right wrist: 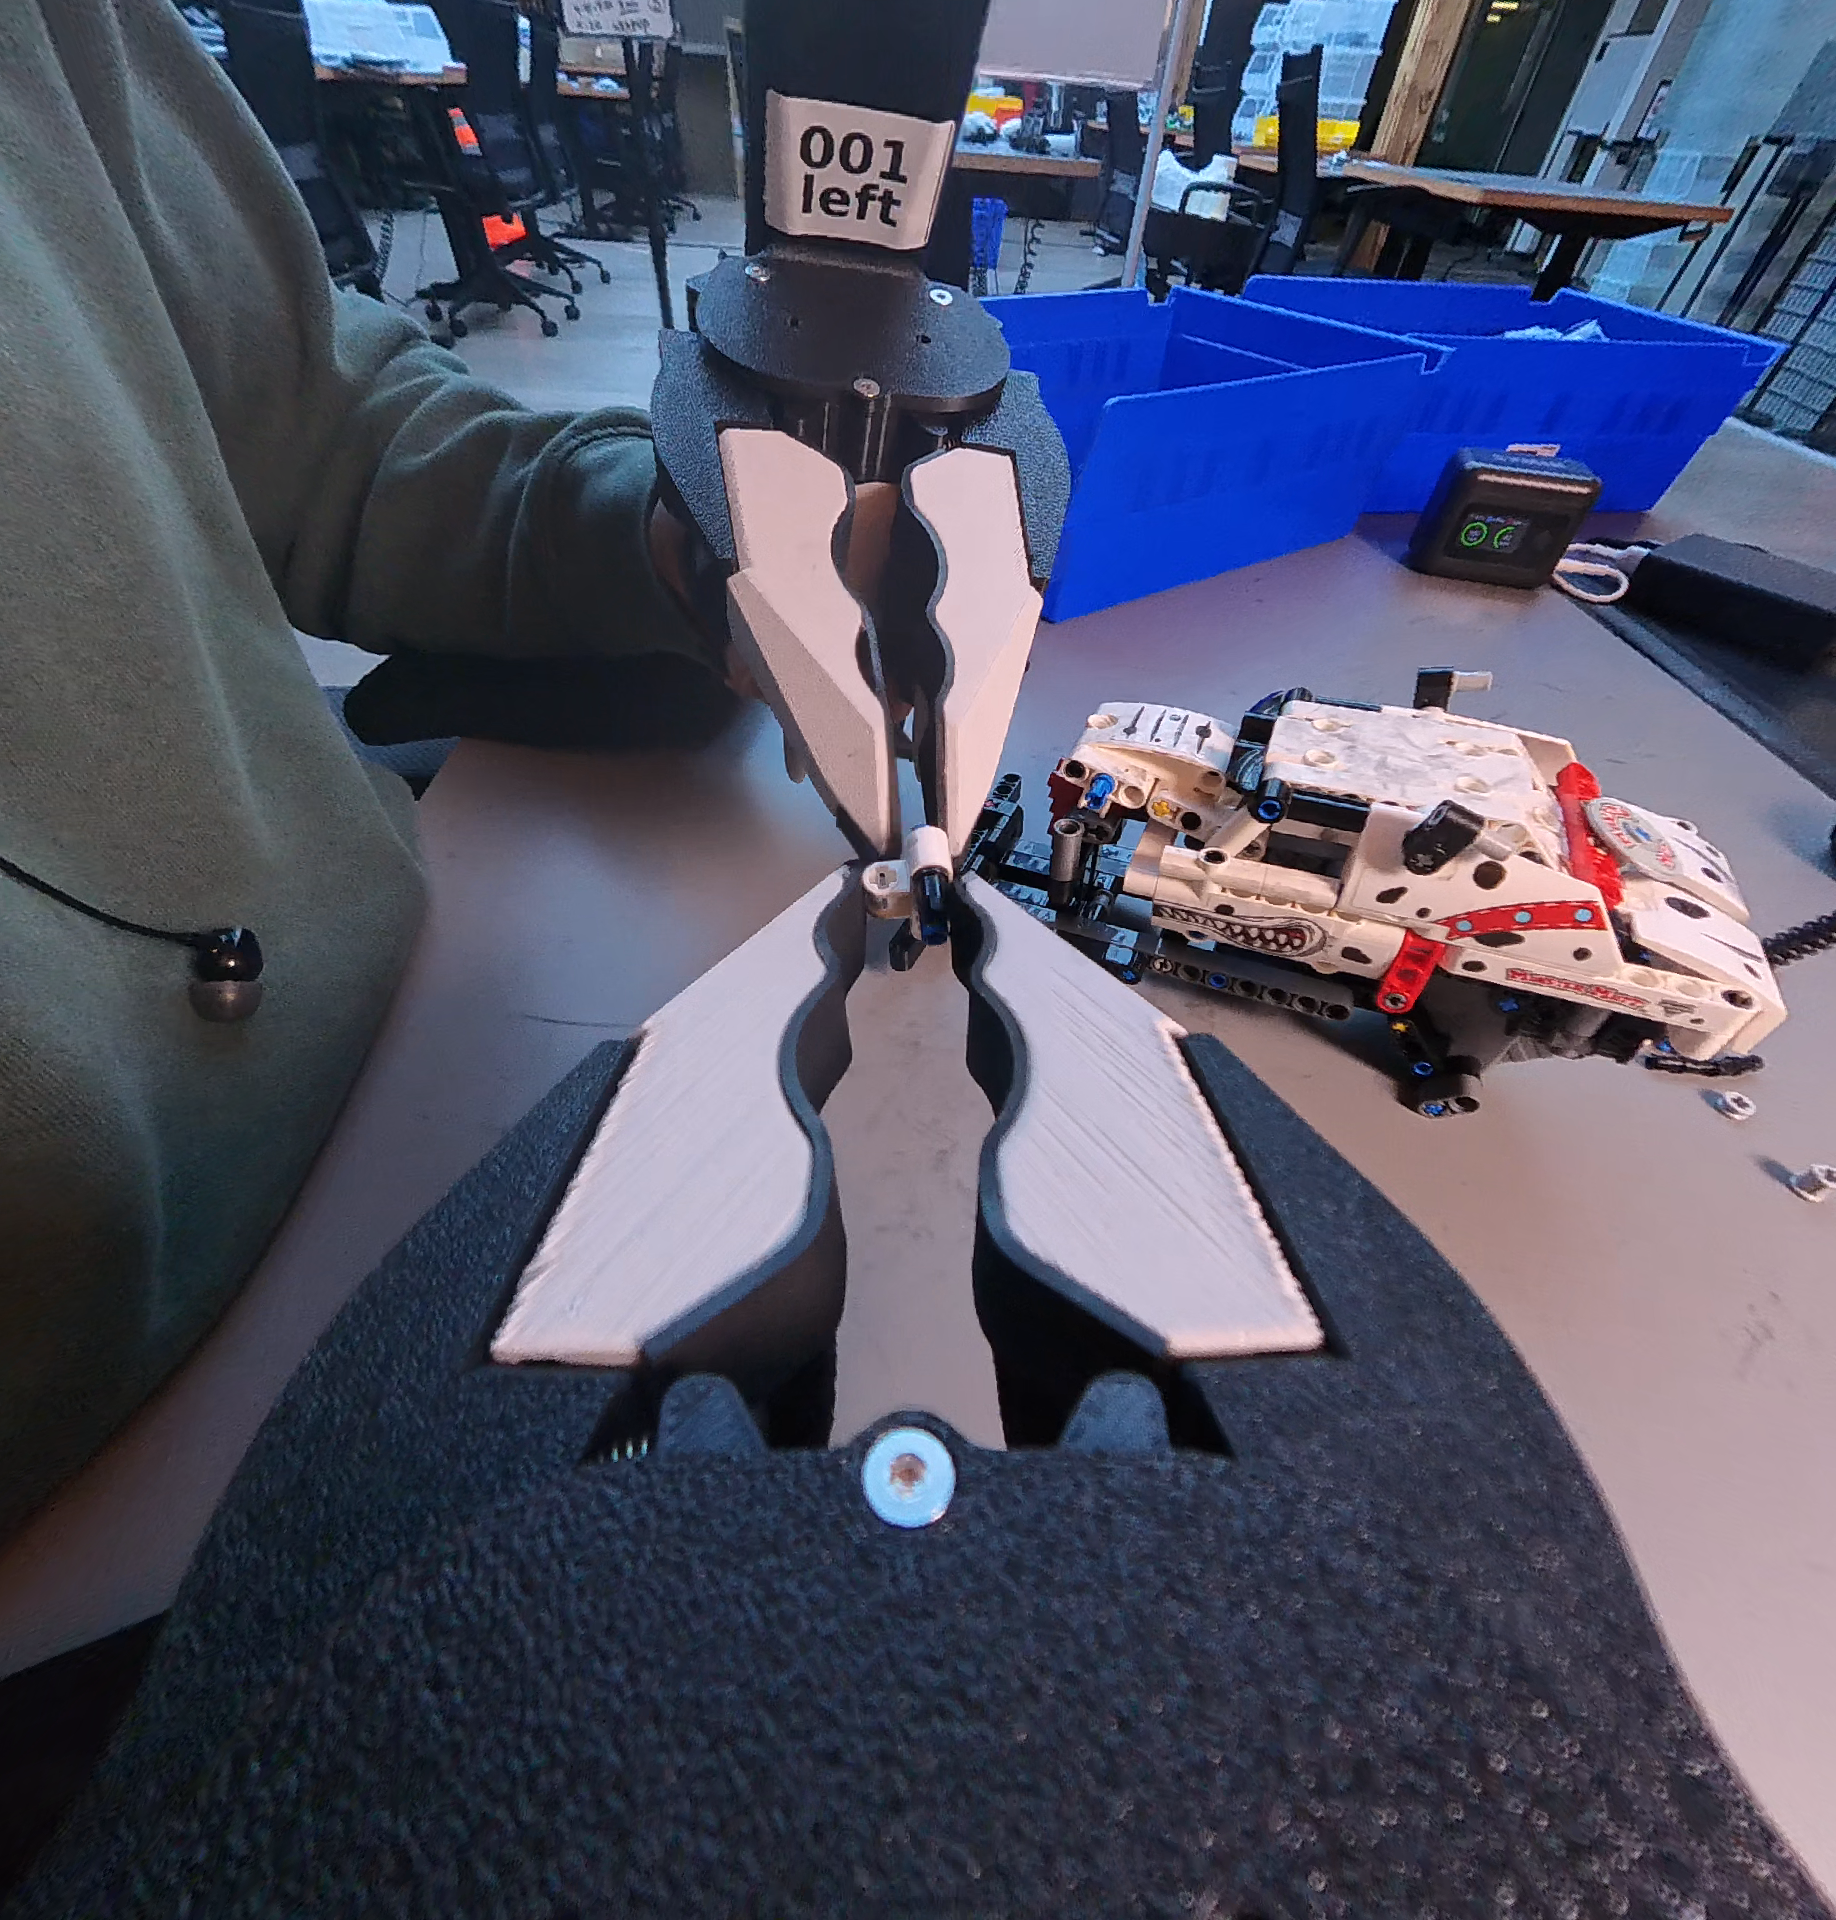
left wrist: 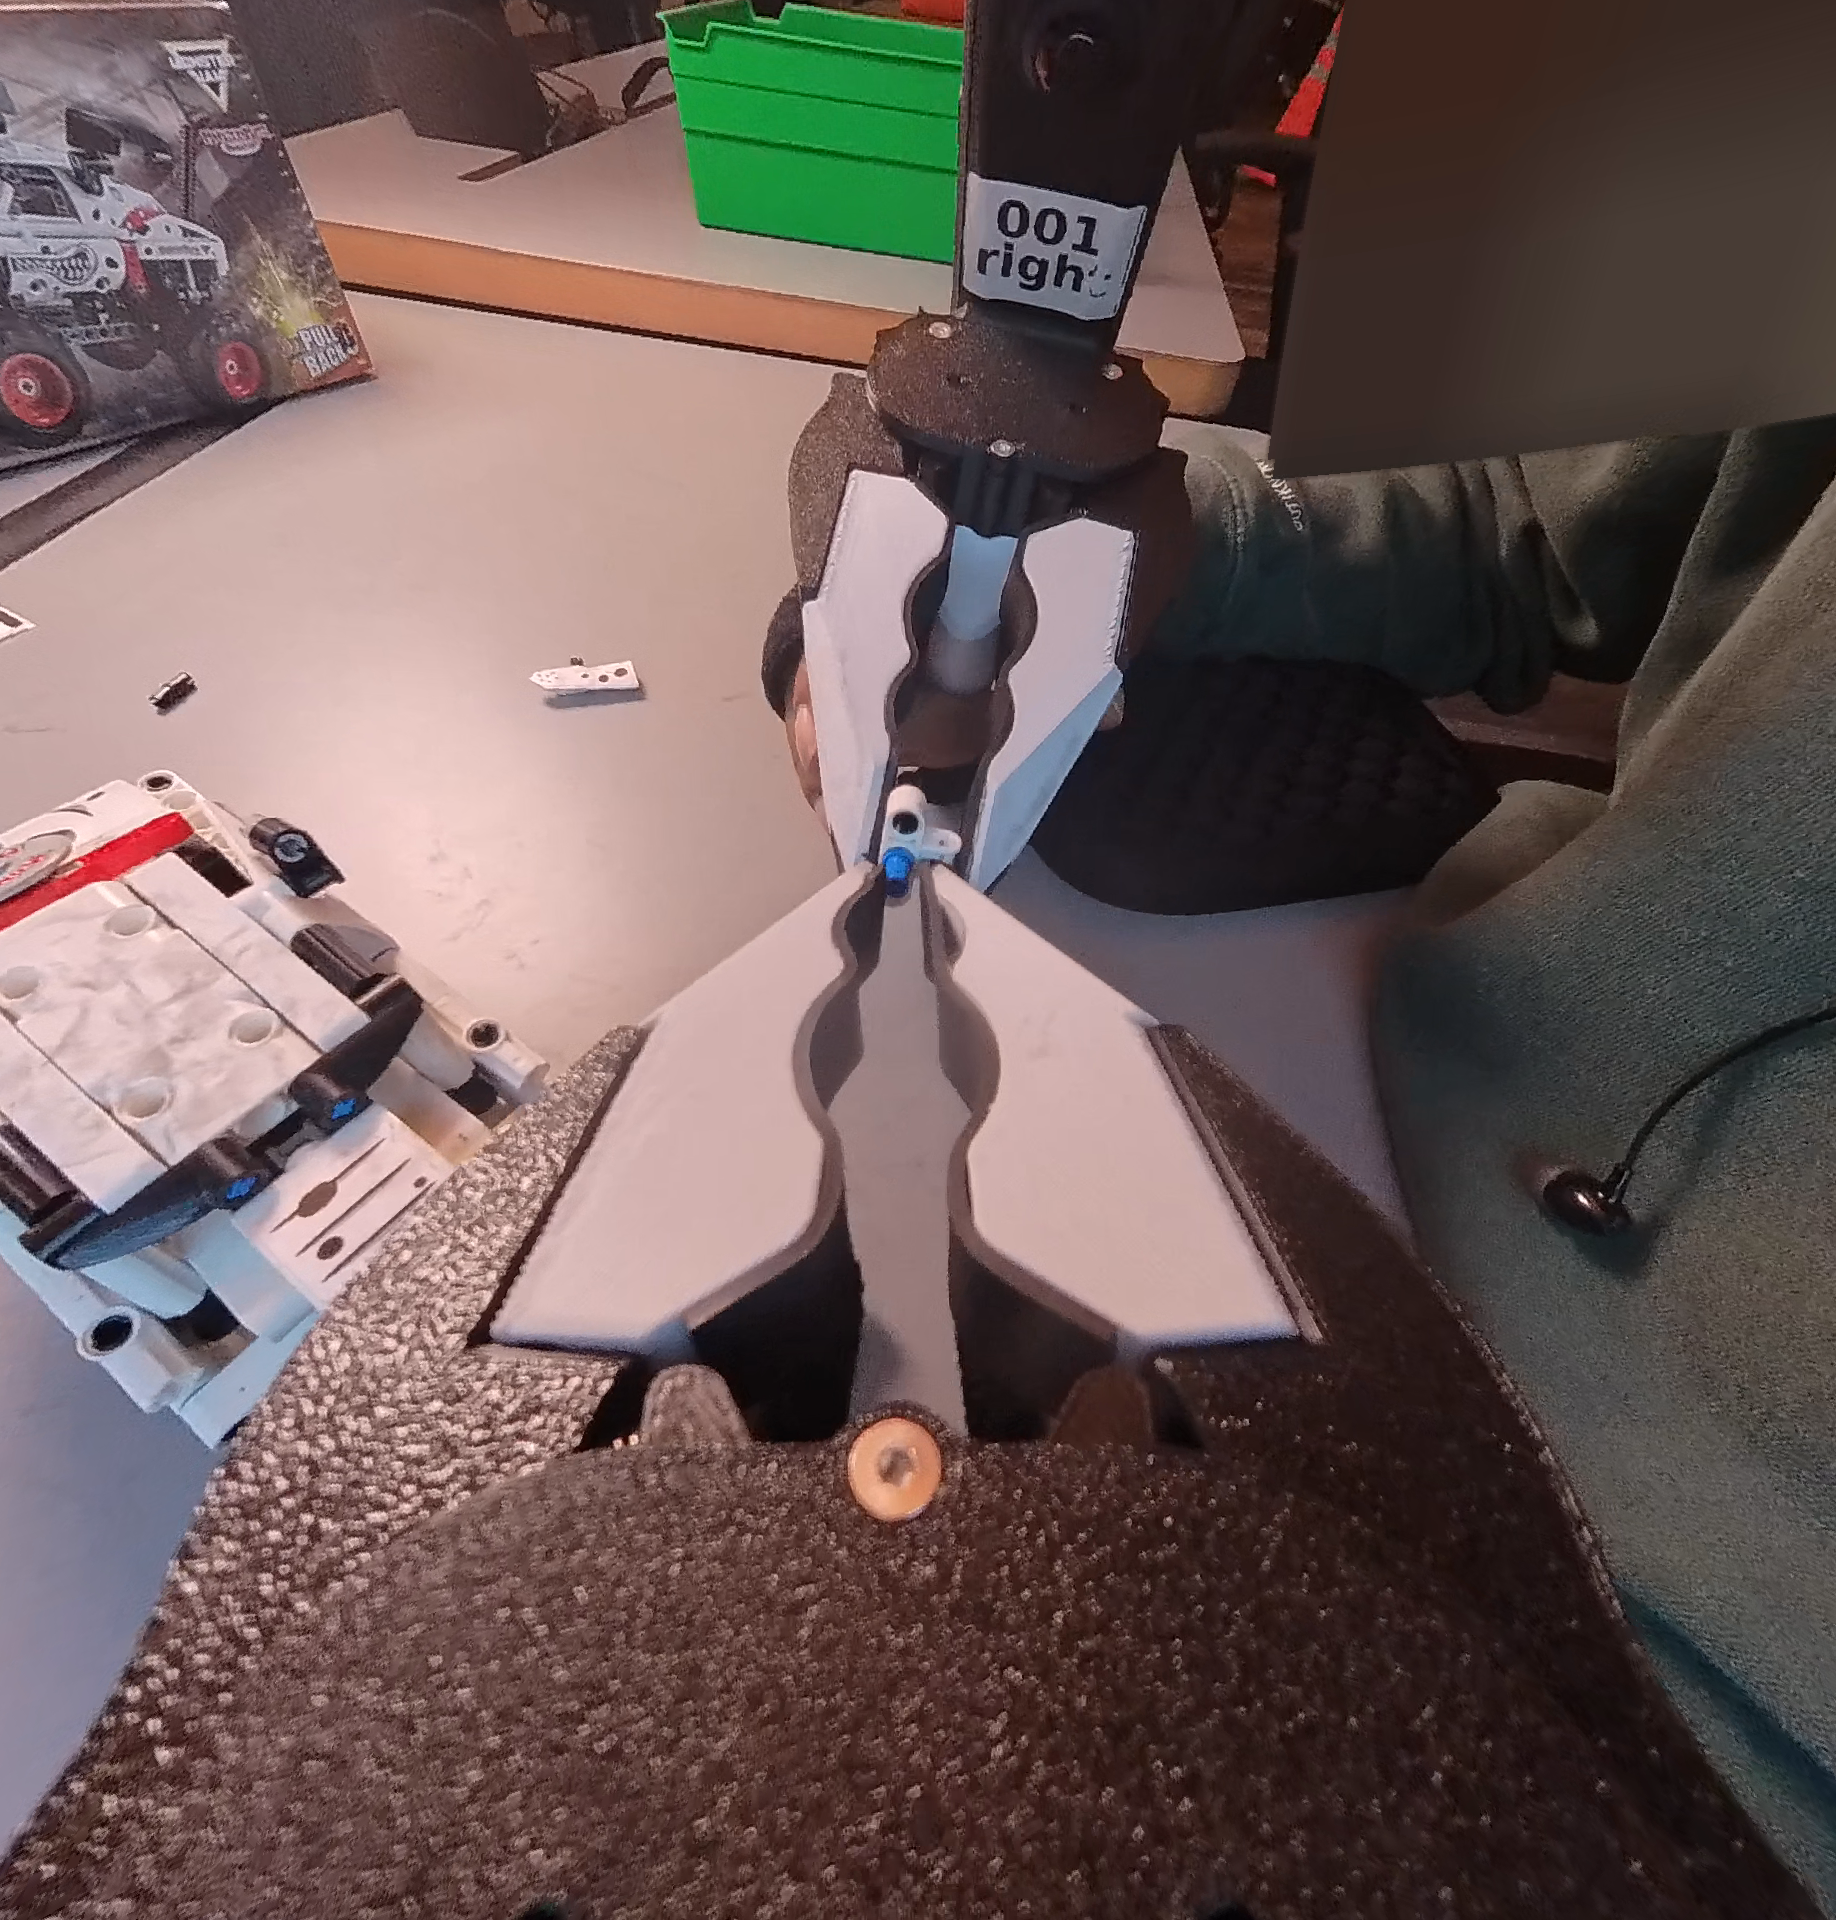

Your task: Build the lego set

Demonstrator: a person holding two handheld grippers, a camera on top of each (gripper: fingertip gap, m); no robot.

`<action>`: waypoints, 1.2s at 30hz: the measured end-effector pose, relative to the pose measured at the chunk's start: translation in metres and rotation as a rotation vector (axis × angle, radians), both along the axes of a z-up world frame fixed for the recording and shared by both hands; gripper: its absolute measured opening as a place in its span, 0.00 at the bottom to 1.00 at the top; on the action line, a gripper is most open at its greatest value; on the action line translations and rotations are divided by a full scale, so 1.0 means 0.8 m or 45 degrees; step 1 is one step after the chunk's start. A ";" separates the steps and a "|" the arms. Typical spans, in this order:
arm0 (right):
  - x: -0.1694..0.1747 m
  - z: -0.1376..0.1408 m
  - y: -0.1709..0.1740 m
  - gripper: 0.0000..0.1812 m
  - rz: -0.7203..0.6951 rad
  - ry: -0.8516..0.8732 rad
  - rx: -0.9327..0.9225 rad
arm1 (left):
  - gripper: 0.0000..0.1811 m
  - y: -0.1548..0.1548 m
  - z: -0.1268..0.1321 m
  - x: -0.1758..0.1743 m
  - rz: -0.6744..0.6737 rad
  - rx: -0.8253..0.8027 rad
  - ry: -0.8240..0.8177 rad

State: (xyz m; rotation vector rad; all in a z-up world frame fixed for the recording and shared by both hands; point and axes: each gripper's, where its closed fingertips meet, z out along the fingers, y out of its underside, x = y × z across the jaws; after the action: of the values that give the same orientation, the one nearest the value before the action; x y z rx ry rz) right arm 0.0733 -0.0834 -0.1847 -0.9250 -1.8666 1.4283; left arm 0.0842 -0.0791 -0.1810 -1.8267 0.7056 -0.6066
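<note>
Lego box (left wrist: 114, 218): only the left wrist view shows it, standing at the far left of the grey table (left wrist: 498, 540), a truck pictured on its front.
Loose pieces, left wrist view: a small black pin (left wrist: 173, 690) and a white holed piece (left wrist: 587, 678) lie apart on the table beyond the model.
Lego truck (left wrist: 166, 1049): white body with black and red parts; in the left wrist view it sits at the left edge, seen from above. The right wrist view shows its side (right wrist: 1413, 883), spotted, with a toothed mouth print, lying on the table to the right of the grippers.
Left gripper (left wrist: 898, 883): clenched on a small blue pin (left wrist: 895, 864) at its fingertips.
Right gripper (right wrist: 909, 899): clenched on a small white connector (right wrist: 886, 886); a black pin with a blue tip (right wrist: 932, 902) stands in it.
Meeting point: the two grippers face tip to tip above the table, the pin and connector touching between them.
Green bin (left wrist: 820, 135): left wrist view only, far back.
Blue bins (right wrist: 1361, 416): right wrist view only, behind the truck.
Small black device (right wrist: 1506, 514): right wrist view only, with a lit screen, in front of the blue bins.
Small grey pieces (right wrist: 1816, 1181): right wrist view only, loose at the far right.
Person: green sleeve (right wrist: 457, 520) behind the left gripper.
</note>
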 end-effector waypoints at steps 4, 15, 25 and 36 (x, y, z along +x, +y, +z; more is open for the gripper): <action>0.000 -0.002 -0.002 0.08 0.006 -0.010 -0.005 | 0.01 -0.001 -0.002 0.000 -0.004 0.004 0.033; 0.016 0.034 0.054 0.07 -0.094 0.078 -0.311 | 0.00 0.000 0.042 -0.069 0.194 0.093 -0.132; 0.004 0.026 0.052 0.08 -0.096 0.069 -0.283 | 0.01 0.009 0.041 -0.088 0.279 0.100 -0.104; 0.000 0.024 0.062 0.08 -0.176 0.071 -0.274 | 0.01 -0.028 0.128 -0.257 0.903 0.368 -0.029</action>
State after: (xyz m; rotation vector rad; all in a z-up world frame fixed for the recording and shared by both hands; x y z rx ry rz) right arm 0.0734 -0.0342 -0.1653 -1.0832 -1.5981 1.5735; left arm -0.1216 -0.1018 -0.0785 -1.6441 0.0878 -0.0493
